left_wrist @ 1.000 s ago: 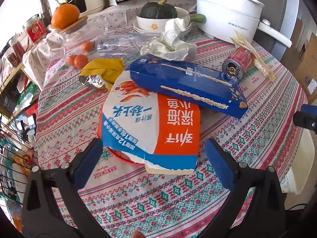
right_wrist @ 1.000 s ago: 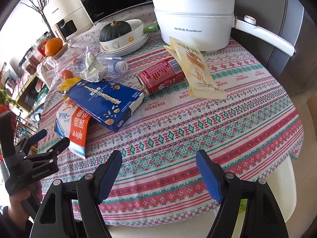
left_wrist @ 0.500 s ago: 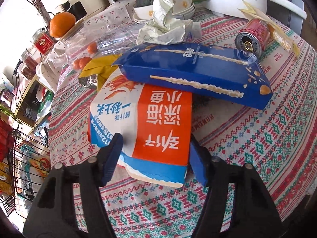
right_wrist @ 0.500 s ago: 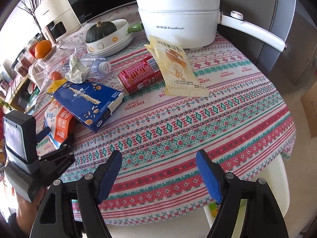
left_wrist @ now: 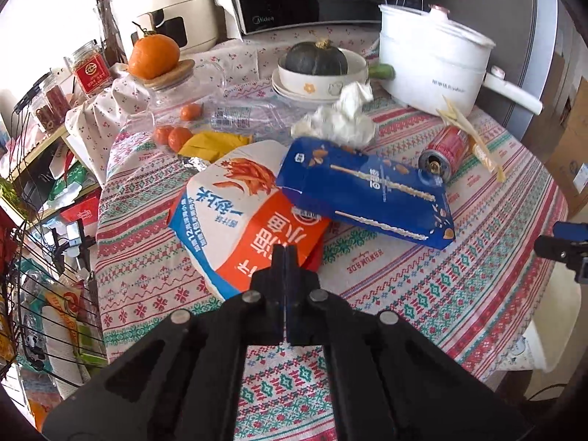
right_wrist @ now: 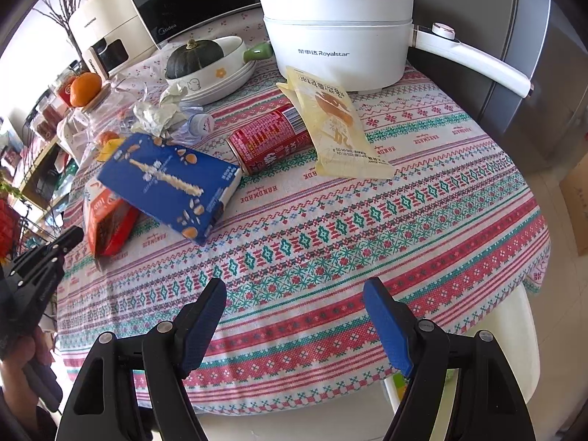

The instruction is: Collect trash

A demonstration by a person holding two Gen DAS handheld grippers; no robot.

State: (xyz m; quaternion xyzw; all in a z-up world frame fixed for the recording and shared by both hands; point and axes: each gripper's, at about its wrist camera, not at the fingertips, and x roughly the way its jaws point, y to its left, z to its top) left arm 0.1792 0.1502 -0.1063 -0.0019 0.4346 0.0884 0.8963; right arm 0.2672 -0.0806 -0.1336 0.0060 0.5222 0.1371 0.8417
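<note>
Now I count two snack bags [left_wrist: 253, 220], one blue box [left_wrist: 364, 191] lying across one bag, one red can [right_wrist: 272, 139] and one tissue wad [left_wrist: 341, 121] on the patterned worktop [right_wrist: 330, 242]. My left gripper [left_wrist: 284, 253], just closed, pinches the orange bag's edge; right gripper [right_wrist: 294, 316] gapes empty. White pot [right_wrist: 338, 36] reads Royalstar.

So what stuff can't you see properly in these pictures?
- Left wrist view: the edge of the orange and white bag behind the shut left gripper; grip unclear.
- Both views: the bag's far part under the blue box.
- Right wrist view: the red can partly under the yellow wrapper.
</note>
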